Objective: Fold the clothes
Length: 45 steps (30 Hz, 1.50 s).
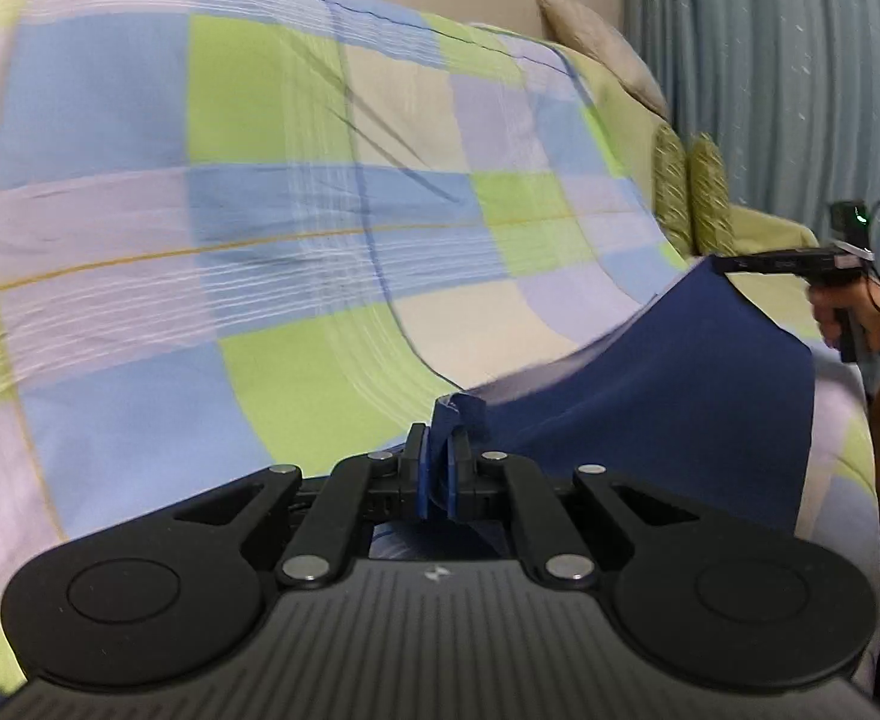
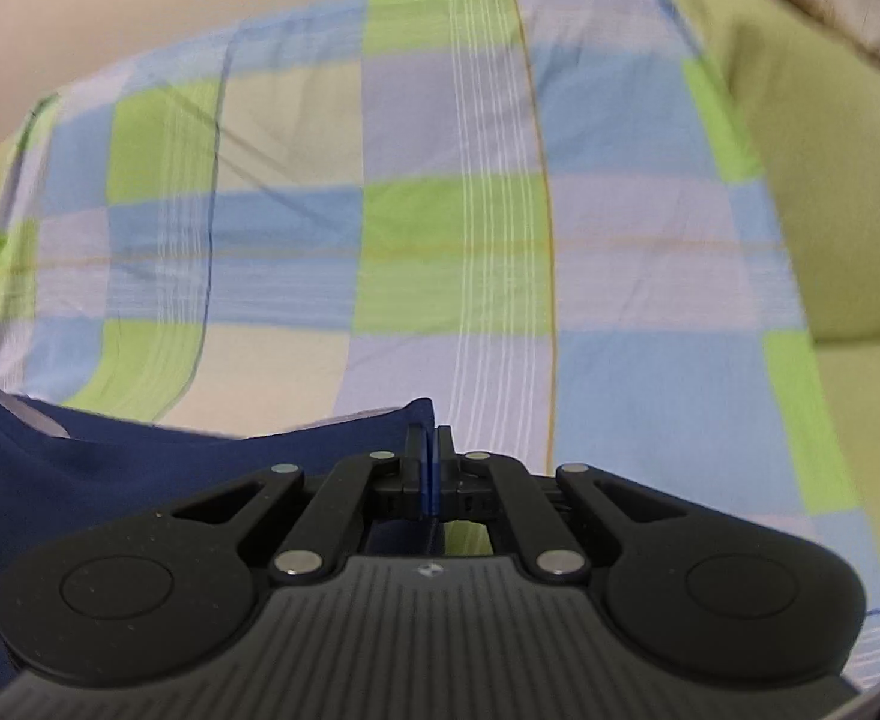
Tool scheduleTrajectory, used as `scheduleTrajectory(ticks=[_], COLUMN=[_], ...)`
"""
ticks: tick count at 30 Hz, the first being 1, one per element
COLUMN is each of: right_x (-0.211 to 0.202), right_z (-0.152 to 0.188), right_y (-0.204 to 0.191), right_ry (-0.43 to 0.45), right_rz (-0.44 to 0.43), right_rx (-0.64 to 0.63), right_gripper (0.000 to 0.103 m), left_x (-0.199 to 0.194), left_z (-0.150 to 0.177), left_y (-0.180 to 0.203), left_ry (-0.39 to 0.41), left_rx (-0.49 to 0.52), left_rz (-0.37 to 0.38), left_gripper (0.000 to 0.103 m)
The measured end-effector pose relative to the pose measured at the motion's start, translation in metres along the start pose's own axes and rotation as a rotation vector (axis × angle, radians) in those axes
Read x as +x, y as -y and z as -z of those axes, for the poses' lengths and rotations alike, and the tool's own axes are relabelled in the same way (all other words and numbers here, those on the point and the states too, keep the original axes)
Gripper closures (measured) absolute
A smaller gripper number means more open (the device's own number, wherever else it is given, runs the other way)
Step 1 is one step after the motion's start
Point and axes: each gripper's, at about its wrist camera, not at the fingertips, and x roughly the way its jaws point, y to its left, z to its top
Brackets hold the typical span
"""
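A: Both wrist views, one moment. The left black two-finger gripper [image 1: 439, 450] has its jaws closed on a bunched corner of the dark blue garment of soft knit cloth [image 1: 680, 372]. The right black two-finger gripper [image 2: 430, 456] is likewise closed, a thin edge of the same cloth nipped between its blue pads.

B: And the garment itself?

A: It hangs as a sagging sheet between the two grippers, above the checked quilt of blue, green and lilac cotton [image 1: 260, 180] that covers the bed. From the left view the person's right hand [image 1: 854, 312] holds its gripper at the far corner, near the pale blue pleated curtain [image 1: 800, 90].

B: What might go wrong?

A: My judgement: the right grip takes very little cloth, so a sharp pull could slip it free and drop that corner. Uneven tension would skew the fold line. The slack middle may also drag and crease against the quilt if the hands sink.

B: Any writing?

A: Only a small pale emblem on each gripper body, and faint lettering on the right gripper's side as seen from the left view; it is probably a maker's mark, but too small to read.
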Motion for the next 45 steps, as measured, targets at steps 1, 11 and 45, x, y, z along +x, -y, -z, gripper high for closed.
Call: scheduleTrajectory(ticks=[1,11,45], right_x=[0.001,0.037,0.036], right_z=[-0.001,0.002,0.043], right_y=[0.002,0.006,-0.126], right_ry=[-0.006,-0.053,-0.268], right_rz=[0.001,0.024,-0.207], right_rx=[0.017,0.004,-0.273], right_gripper=[0.103,0.103,0.085], left_x=[0.007,0.043,0.092], left_z=[0.002,-0.003,-0.005], left_y=[-0.002,-0.001,0.02], left_ry=[-0.024,-0.052,-0.131], left_rx=[-0.003,0.015,0.134], left_rz=[-0.009,-0.089,-0.2], left_gripper=[0.099,0.099,0.082])
